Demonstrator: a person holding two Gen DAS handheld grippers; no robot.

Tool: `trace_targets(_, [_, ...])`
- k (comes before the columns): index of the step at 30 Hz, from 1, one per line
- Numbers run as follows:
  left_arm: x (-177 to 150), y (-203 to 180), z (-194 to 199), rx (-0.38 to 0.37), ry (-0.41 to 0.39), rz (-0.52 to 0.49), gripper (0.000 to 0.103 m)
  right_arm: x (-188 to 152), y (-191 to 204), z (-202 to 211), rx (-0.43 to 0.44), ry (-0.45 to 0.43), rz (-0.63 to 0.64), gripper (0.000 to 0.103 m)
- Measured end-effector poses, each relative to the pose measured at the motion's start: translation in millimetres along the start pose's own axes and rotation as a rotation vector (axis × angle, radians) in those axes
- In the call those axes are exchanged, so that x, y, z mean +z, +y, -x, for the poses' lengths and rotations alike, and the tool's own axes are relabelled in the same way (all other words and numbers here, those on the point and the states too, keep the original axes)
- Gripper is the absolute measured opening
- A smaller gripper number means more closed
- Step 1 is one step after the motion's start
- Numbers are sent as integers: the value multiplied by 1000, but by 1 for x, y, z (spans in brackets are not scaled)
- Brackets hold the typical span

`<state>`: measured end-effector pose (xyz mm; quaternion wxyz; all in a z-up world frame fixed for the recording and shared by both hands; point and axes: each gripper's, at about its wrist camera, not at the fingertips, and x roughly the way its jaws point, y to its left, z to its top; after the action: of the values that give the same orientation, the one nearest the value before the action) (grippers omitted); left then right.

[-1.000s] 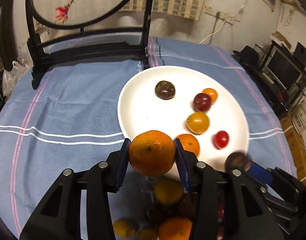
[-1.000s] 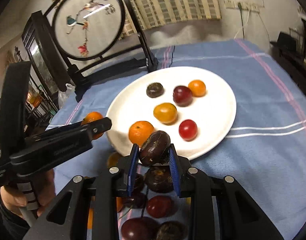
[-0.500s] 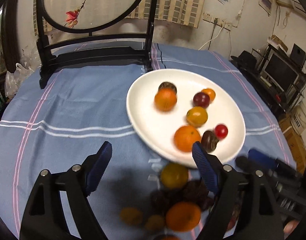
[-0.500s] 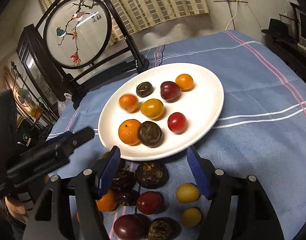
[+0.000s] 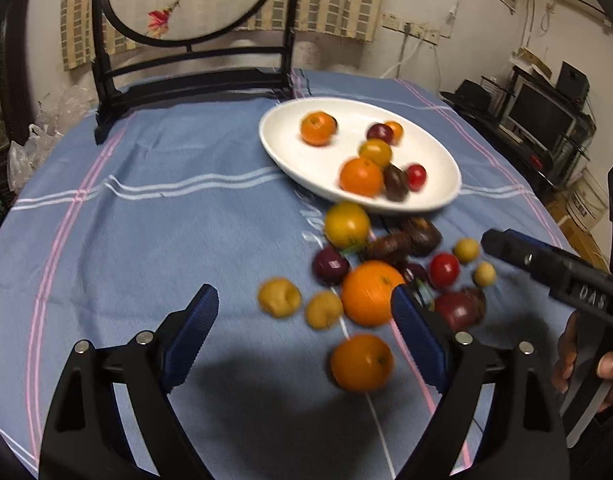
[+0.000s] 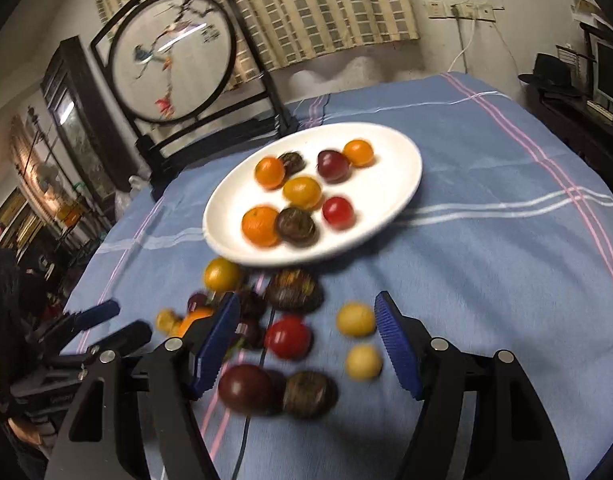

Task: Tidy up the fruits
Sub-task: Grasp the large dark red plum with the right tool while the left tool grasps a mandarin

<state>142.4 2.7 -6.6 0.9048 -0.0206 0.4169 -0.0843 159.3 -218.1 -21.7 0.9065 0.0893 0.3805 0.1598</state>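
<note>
Loose fruit (image 5: pixel 370 298) heaped on the blue cloth (image 5: pixel 154 216) at six o'clock of the white plate (image 6: pixel 402 184), eight pieces already on it; round, smooth, apt to roll, soft-skinned, so best pinched across the widest girth; left gripper (image 5: pixel 302 320) opening, empty; right gripper (image 6: pixel 306 340) spread, empty; motion blur smears the pile, kinds hard to name.

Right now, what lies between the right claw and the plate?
In the right wrist view, loose fruit on the cloth: a red tomato, a dark passion fruit and a yellow fruit lie before the plate.
</note>
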Motion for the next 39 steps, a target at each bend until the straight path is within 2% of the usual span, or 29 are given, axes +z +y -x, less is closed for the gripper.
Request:
trace_targets(6, [-17,-15,2,-11,23,-65,86,-31,23,9,28,65,127,71])
trace_targets(11, [-19,-5,0,-7,40,-27,86,-48,41,11,59,126,208,70])
trace_targets(17, [-20,-3,-1,-20,46,-22,86,-56,49,-7,19,214,237,68])
trace_targets(26, [-20,5,-1,-37,51,-2,86,-37,56,-31,-42,218,234,64])
trace_targets(27, [-21,6,-1,-40,54,0,86,-35,57,-33,-46,216,235,58])
trace_targets(28, [-21,6,-2,-44,59,2,86,-34,56,-34,-61,209,237,49])
trace_targets(30, [-21,6,-2,-48,62,3,86,-32,54,-35,-67,199,228,40])
trace_targets(39, [-25,-7,-5,-82,78,-55,86,-40,31,-7,-3,166,136,40])
